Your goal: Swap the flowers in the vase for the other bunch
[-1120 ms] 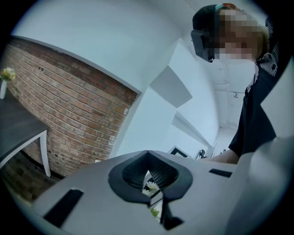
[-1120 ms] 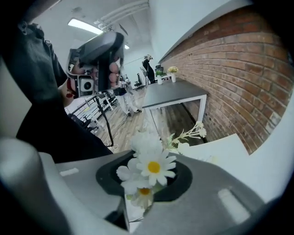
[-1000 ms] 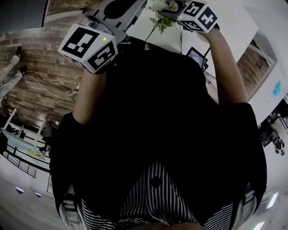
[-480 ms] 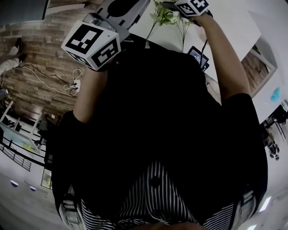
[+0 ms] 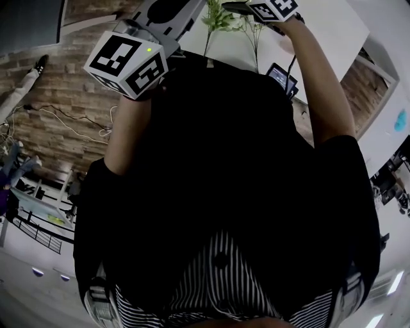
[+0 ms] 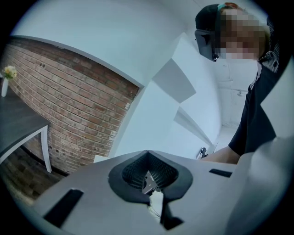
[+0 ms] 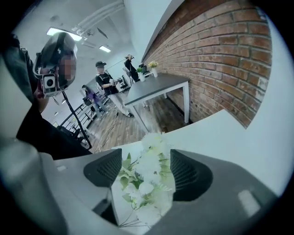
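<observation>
Right gripper (image 7: 146, 170): jaws opening, spread either side of the white flower bunch (image 7: 143, 186), pads clear of it. Bunch over the white table (image 7: 216, 133), apparently resting on it. Left gripper (image 6: 149, 173): jaws pressed together, near the table's edge.

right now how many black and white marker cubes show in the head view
2: one cube on the left gripper, upper left; another cube on the right gripper, cropped at top.

Counting one bunch of white flowers (image 7: 149, 158), one white table (image 7: 216, 133), one dark table (image 7: 156, 87) carrying two small vases (image 7: 154, 69), three people (image 7: 106, 85) beyond, one brick wall (image 7: 216, 55).
</observation>
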